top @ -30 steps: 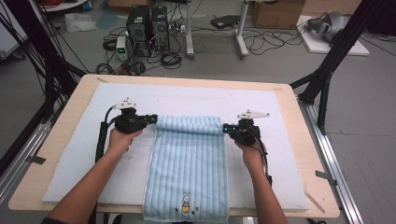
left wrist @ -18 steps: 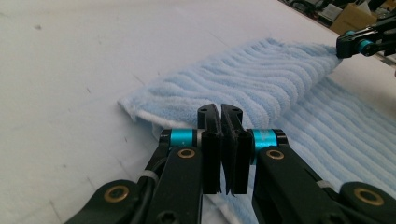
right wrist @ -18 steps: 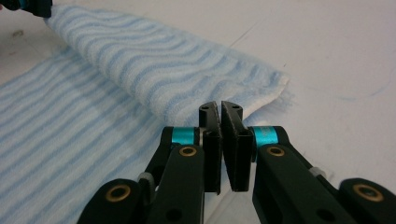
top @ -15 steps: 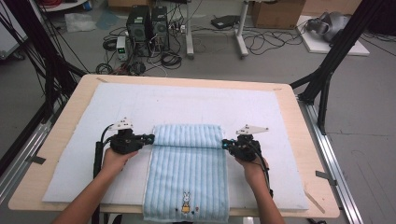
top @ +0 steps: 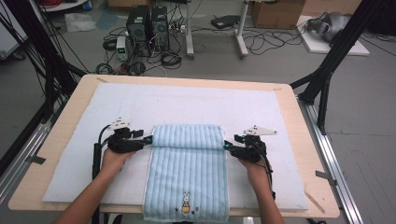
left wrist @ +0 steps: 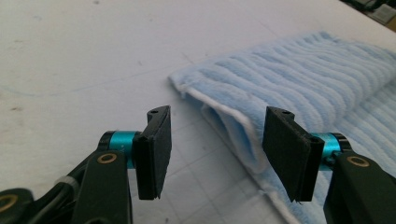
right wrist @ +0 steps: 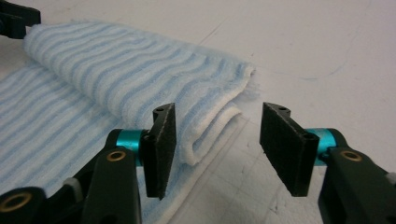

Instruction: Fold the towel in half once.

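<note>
I am folding the blue striped towel [top: 189,172] on the white mat [top: 70,182], and the first fold is lying done: the far end is turned back toward me and resting as a soft doubled roll [top: 187,137] across the towel's width. My left gripper [top: 148,140] is sitting at the fold's left end and my right gripper [top: 227,146] at its right end. Both have just been opening; their jaws are standing spread, with the folded edge [left wrist: 224,126] lying loose between or just beside them, not pinched. The near end with the little rabbit [top: 186,201] is hanging over the table's edge [top: 28,196], so I judge more folding is waiting.
</note>
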{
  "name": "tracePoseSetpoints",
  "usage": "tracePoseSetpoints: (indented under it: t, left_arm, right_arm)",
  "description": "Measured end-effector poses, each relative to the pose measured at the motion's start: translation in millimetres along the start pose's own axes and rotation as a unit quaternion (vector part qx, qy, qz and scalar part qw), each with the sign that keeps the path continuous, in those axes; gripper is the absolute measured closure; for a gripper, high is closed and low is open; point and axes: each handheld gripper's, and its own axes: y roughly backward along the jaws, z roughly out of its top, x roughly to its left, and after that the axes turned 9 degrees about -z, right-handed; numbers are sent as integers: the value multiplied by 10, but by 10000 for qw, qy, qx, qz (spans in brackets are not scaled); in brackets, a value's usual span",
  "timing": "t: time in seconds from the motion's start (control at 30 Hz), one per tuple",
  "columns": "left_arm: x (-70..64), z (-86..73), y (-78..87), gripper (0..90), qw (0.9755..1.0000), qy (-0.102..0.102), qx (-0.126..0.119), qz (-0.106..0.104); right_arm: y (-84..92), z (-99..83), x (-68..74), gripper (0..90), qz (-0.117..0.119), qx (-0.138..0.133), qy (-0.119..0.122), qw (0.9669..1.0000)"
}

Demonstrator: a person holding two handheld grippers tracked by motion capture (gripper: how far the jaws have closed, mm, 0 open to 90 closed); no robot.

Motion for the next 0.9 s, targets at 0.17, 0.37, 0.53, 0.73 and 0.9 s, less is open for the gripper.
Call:
tracePoseSetpoints:
  t: [0.17,0.37,0.53,0.73,0.9]
  left_arm:
    - [93,101,22,423,9996,190,-190,3]
    - [178,248,-116,390,9985,446,-302,64]
    - [192,399,-304,374,9994,263,-122,202]
    - [169,405,-515,367,9992,115,263,265]
    - [146,350,-617,428,9974,13,618,361]
  right_arm:
    - [9,-1,-26,396,-66,-18,-78,9999]
    - [19,-8,-61,383,-119,-20,-138,9998]
    - [22,-8,-61,372,-143,-8,-144,9998]
    - [22,-10,-76,365,-155,-10,-139,9998]
    - [22,-11,-81,360,-158,-9,-155,9998]
